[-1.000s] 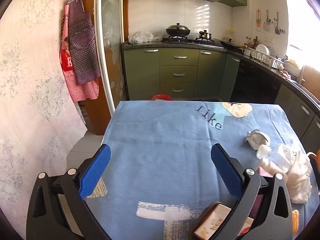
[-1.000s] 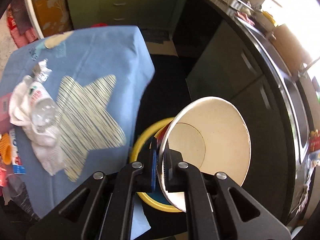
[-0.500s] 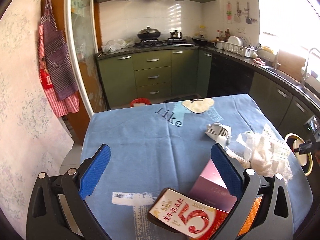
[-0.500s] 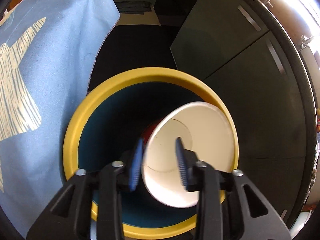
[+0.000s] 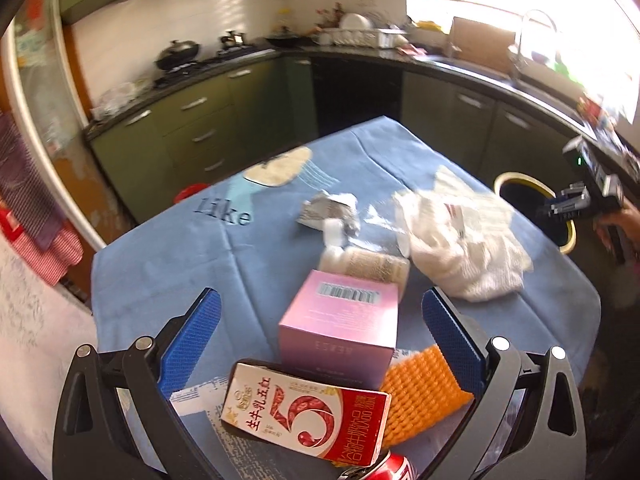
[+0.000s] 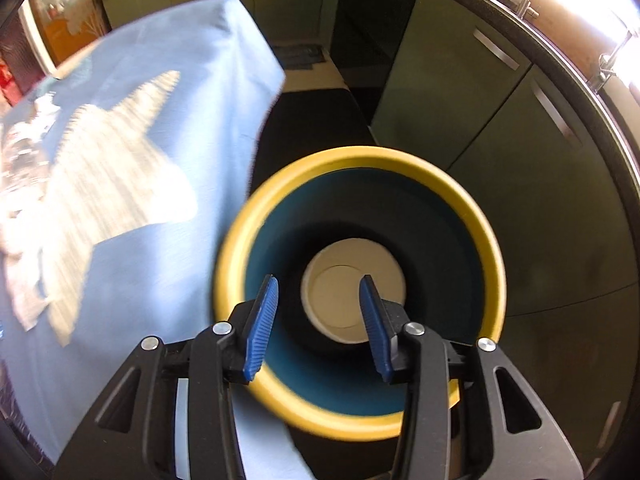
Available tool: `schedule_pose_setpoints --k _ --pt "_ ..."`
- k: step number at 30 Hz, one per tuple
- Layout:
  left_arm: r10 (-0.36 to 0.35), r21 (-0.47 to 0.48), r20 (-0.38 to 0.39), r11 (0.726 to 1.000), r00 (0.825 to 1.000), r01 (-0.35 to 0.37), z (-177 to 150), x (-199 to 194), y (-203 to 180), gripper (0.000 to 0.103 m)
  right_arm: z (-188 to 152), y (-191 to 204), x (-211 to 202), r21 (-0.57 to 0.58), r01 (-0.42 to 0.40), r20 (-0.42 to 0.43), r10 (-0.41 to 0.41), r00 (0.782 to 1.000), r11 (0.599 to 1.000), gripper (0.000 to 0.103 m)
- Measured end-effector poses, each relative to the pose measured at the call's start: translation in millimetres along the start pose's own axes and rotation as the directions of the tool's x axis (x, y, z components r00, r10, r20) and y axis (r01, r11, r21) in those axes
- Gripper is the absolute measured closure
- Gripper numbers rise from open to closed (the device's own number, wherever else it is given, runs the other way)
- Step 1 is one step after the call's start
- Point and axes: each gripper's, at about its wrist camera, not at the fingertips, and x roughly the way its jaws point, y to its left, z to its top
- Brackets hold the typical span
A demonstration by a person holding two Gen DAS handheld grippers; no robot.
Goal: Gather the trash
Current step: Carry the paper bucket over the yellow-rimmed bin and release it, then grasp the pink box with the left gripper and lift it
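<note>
1. The right claw (image 6: 318,320) hangs over the round yellow-rimmed bin with a dark teal inside (image 6: 486,240); its jaws have just been opening and stand apart, with nothing between them.
2. The white paper cup (image 6: 352,290) lies at the bottom of that bin, mouth up.
3. The left claw (image 5: 320,334) is spread wide and empty above the blue-clothed bench (image 5: 168,256), over a pink cardboard box (image 5: 340,324) and a red-and-white milk carton (image 5: 304,412).

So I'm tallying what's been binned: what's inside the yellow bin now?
One white paper cup lies at the bottom of the bin, mouth up. The open right gripper hangs over it, jaws just opened, nothing between them. Anything under the cup is hidden.
</note>
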Motion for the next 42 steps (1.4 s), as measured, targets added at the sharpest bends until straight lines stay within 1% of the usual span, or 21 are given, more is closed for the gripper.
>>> schedule_pose_setpoints --k 4,7,13,15,17,19,20,21,24,27,31,42 --pt "-0.037 0.092 -0.075 0.995 0.996 0.044 -6 24 -12 0.004 -12 10 -13 -0.006 -0.049 0.026 0.05 0.998 0.999 0.059" --pt "-0.05 0.125 -0.12 0.99 0.991 0.065 -9 39 -16 0.004 -14 18 -18 -0.014 -0.063 0.037 0.063 0.997 0.998 0.057" --pt "-0.072 0.154 -0.181 0.983 0.981 0.101 -9 59 -14 0.004 -13 32 -18 -0.032 -0.085 0.041 0.086 0.995 0.996 0.057" --pt "-0.078 0.162 -0.198 0.981 0.977 0.111 -9 64 -13 0.004 -13 36 -16 -0.04 -0.067 0.045 0.069 0.997 0.997 0.057" --pt "-0.085 0.163 -0.207 0.979 0.975 0.12 -8 67 -13 0.004 -13 36 -15 -0.038 -0.068 0.047 0.07 0.996 0.997 0.057" --pt "-0.091 0.167 -0.212 0.978 0.973 0.127 -9 70 -13 0.006 -12 34 -15 -0.035 -0.075 0.049 0.077 0.996 0.997 0.057" --pt "-0.094 0.171 -0.216 0.976 0.972 0.132 -9 71 -14 0.009 -13 34 -16 -0.034 -0.076 0.05 0.078 0.996 0.997 0.057" --pt "-0.094 0.174 -0.219 0.976 0.971 0.134 -9 72 -15 0.014 -13 34 -16 -0.033 -0.079 0.051 0.081 0.995 0.996 0.057" --pt "-0.089 0.176 -0.219 0.976 0.972 0.129 -7 74 -15 0.023 -13 33 -18 -0.031 -0.079 0.054 0.081 0.995 0.996 0.057" --pt "-0.13 0.147 -0.209 0.976 0.969 0.163 -4 72 -12 0.025 -14 32 -18 -0.026 -0.079 0.057 0.08 0.995 0.997 0.057" --pt "-0.131 0.144 -0.195 0.976 0.972 0.161 -2 65 -11 0.026 -14 29 -20 -0.02 -0.081 0.063 0.082 0.995 0.997 0.057" --pt "-0.129 0.116 -0.124 0.983 0.984 0.143 15 37 -11 0.026 -18 23 -33 -0.009 -0.075 0.099 0.075 0.992 0.997 0.057"
